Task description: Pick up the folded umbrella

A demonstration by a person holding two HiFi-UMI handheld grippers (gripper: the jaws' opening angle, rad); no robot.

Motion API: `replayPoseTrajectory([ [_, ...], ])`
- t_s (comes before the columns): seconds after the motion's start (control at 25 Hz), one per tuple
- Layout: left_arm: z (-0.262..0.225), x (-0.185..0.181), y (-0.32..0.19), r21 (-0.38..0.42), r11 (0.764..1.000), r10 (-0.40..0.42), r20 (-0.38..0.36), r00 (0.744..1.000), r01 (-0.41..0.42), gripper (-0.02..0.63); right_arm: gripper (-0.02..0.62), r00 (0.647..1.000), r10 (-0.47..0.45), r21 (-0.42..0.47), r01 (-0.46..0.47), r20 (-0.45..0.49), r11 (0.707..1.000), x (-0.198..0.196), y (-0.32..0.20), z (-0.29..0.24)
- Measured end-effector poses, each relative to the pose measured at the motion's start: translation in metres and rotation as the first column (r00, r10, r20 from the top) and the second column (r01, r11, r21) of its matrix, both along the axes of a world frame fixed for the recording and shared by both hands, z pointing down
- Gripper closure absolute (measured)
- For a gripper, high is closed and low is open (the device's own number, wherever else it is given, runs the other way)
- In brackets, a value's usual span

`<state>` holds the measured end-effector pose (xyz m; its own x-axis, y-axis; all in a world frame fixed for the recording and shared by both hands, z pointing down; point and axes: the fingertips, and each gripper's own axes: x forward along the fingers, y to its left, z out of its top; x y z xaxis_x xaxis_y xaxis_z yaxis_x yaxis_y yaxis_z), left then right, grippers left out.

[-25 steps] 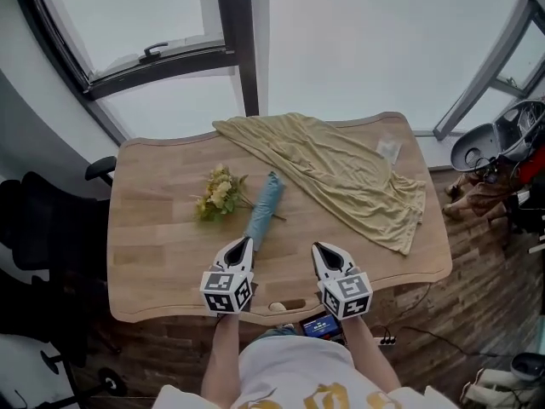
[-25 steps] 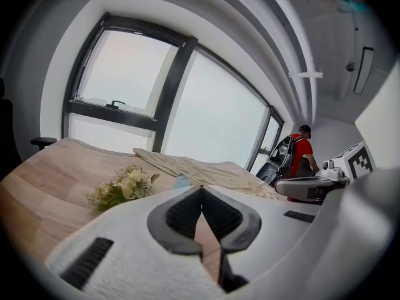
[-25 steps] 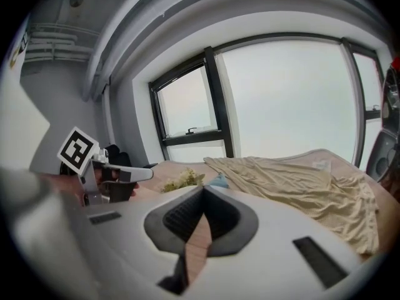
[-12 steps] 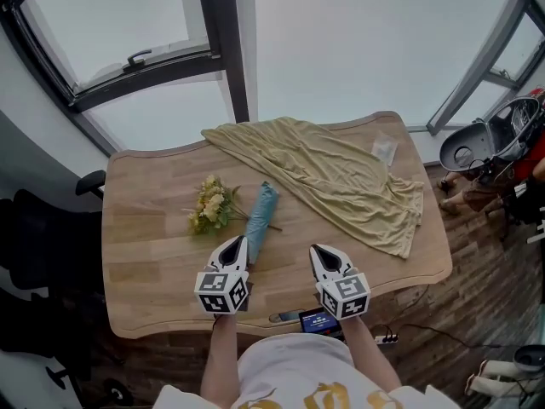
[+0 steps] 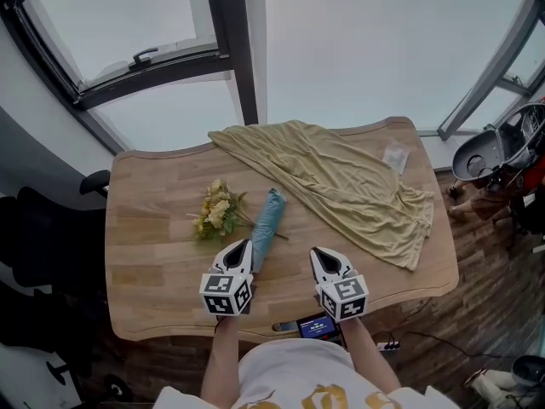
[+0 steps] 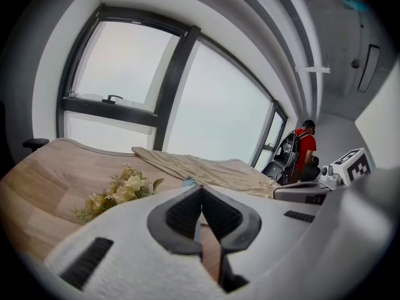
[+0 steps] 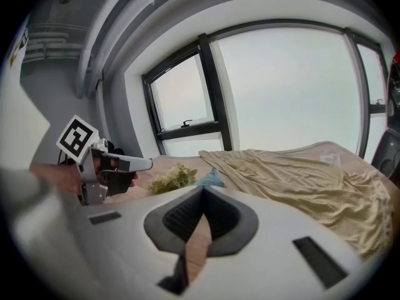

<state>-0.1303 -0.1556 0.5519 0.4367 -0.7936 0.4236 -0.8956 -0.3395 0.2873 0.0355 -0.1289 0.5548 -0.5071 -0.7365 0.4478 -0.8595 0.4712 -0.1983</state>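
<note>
The folded umbrella (image 5: 266, 227), light blue, is laid on the wooden table (image 5: 145, 258) along the line away from the person. Its near end is just beside the tip of the left gripper (image 5: 242, 245), betw. the two grippers but closer to the left one. Both the left gripper and the right gripper (image 5: 317, 252) are seen w/ tongs pressed together and nothing pinched; neither is touching the umbrella. The step in hand is judged to be the approach, so the task is hardly begun. The tongs of the left gripper should be spread first, then lowered across the umbrella, not along it, approx. at the middle so that it is lifted level. The far part should be avoided, since the stems of a small bunch of yellow flowers (image 5: 217, 211) are lying against it there and could be dragged. The fabric is soft, so a firm pinch is prob. needed. On the far right part of the table a beige cloth (image 5: 349, 186) is spread as far as the edge. A phone (image 5: 317, 325) is seen at the near edge. Large windows w/ a dark frame (image 5: 232, 49) are behind, a black chair (image 5: 38, 228) at the left, and a wooden floor (image 5: 477, 313) below.
</note>
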Motion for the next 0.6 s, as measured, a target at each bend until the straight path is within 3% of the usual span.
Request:
replayPoseTrajectory([
  [0.2,0.015,0.002,-0.006,-0.037,0.999,0.011,0.031,0.999,-0.01,0.586,0.584,1.0,-0.021,-0.018,0.021,-0.011,1.0,-0.007,-0.009,0.011],
  [0.36,0.03,0.003,-0.011,-0.066,0.997,0.048,0.127,0.991,-0.04,0.584,0.584,0.999,-0.029,-0.036,0.029,-0.013,0.999,-0.01,-0.015,0.02],
  [0.6,0.051,0.007,-0.019,-0.127,0.99,0.082,0.151,0.985,-0.063,0.584,0.584,0.999,-0.043,-0.062,0.042,-0.014,0.997,-0.017,-0.027,0.033],
])
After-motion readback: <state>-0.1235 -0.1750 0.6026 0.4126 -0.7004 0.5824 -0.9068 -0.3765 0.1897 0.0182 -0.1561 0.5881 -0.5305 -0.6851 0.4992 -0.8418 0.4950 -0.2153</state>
